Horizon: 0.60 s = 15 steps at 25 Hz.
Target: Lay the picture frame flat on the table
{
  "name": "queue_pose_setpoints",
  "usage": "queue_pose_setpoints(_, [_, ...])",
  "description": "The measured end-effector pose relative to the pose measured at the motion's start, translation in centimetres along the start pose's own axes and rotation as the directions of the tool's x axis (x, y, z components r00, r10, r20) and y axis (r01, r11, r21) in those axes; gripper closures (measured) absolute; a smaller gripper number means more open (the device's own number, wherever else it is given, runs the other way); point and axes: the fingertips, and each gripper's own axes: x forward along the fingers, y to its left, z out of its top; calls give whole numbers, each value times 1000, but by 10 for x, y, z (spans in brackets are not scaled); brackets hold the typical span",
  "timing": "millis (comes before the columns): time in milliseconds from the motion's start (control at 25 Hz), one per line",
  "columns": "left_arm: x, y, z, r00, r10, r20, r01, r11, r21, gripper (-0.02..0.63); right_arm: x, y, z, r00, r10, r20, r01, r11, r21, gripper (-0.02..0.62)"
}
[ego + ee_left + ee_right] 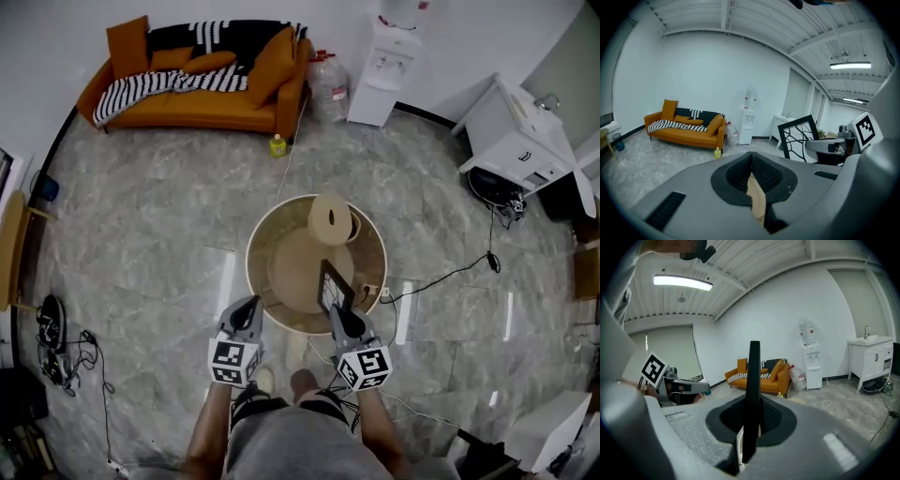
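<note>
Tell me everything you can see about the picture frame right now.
The picture frame is rectangular, with a thin black border around a white picture of black branching lines. It stands roughly upright, slightly tilted, not yet flat, over the near side of the round table. The right claw is clamped on its lower part. Nothing else visibly touches it.

Picture frame (335, 286) blk border, blk branch lines on white. Sofa (187, 112) orange w/ blk-white striped blanket (155, 86); table (258, 248) pale tan, floor (150, 216) grey marble w/ pale veins. Water cooler (384, 70) white, bottle (277, 146) by sofa yellow
</note>
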Motion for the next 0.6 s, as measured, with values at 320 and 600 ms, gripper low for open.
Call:
queue_pose_setpoints(320, [54,25,-36,997,49,-57,-51,998,-40,589,56,-38,-45,994,49,-94,-45,998,35,565])
queue_pose_setpoints(600, [102,42,-69,994,51,-101,-58,997,-60,589,100,-63,-91,983,74,-168,-64,996,67,565])
